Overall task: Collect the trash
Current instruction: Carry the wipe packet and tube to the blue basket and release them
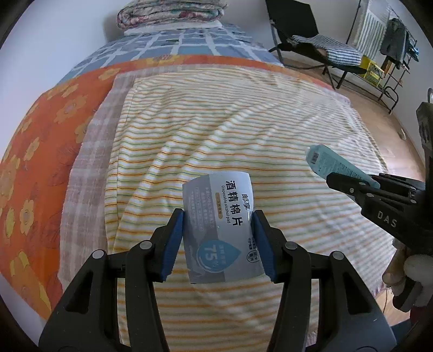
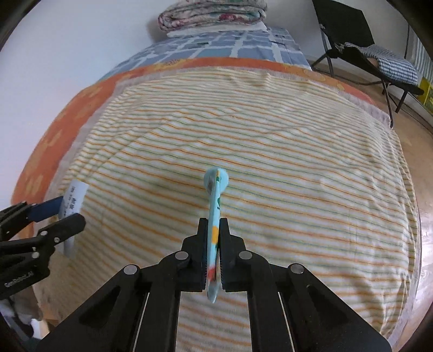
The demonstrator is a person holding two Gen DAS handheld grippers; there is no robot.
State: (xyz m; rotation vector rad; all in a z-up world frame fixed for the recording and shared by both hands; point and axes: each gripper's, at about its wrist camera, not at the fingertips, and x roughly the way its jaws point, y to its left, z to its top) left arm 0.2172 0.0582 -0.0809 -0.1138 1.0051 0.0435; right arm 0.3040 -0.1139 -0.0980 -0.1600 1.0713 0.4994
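My left gripper (image 1: 217,238) is shut on a grey-white alcohol pad packet (image 1: 219,214), its blue pads pressing both sides, above a striped blanket (image 1: 216,130) on the bed. My right gripper (image 2: 213,251) is shut on a flattened light blue tube (image 2: 215,205) with coloured print, which sticks out forward past the fingertips. In the left wrist view the right gripper (image 1: 349,184) shows at the right edge with the light blue tube (image 1: 324,159) in it. In the right wrist view the left gripper (image 2: 65,214) shows at the left edge with the alcohol pad packet (image 2: 74,197).
The bed carries an orange flowered sheet (image 1: 40,140), a blue checked cover (image 1: 178,43) and a folded quilt (image 1: 170,13) at its far end. A black folding chair (image 1: 303,35) with a striped cloth stands on the wooden floor at right, beside a rack (image 1: 392,54).
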